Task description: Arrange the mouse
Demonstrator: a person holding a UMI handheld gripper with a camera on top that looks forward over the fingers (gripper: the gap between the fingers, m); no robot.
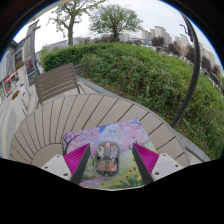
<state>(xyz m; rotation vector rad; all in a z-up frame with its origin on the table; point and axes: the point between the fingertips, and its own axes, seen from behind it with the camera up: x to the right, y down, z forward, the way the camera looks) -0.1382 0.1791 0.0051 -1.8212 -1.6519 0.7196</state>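
Between your gripper's two fingers, near the close edge of a round slatted wooden table, sits the computer mouse. It rests on a colourful printed mouse mat that spreads ahead of the fingers, and the magenta pads stand to the left and right of the mouse. Your fingers are spread apart; whether the pads touch the mouse's sides you cannot tell from this view, but the mouse looks to be resting on the mat under its own weight.

Far beyond the table you see a wooden bench to the left, a broad green hedge to the right, and trees and buildings farther off.

Judging by its look, the mouse is a light, rigid plastic shell with smooth curved flanks, so it may slip if squeezed high on the dome. You would do best to close on its two long sides, low and near the middle, with gentle pressure. The mat is thin and soft and may drag along if you slide the mouse.
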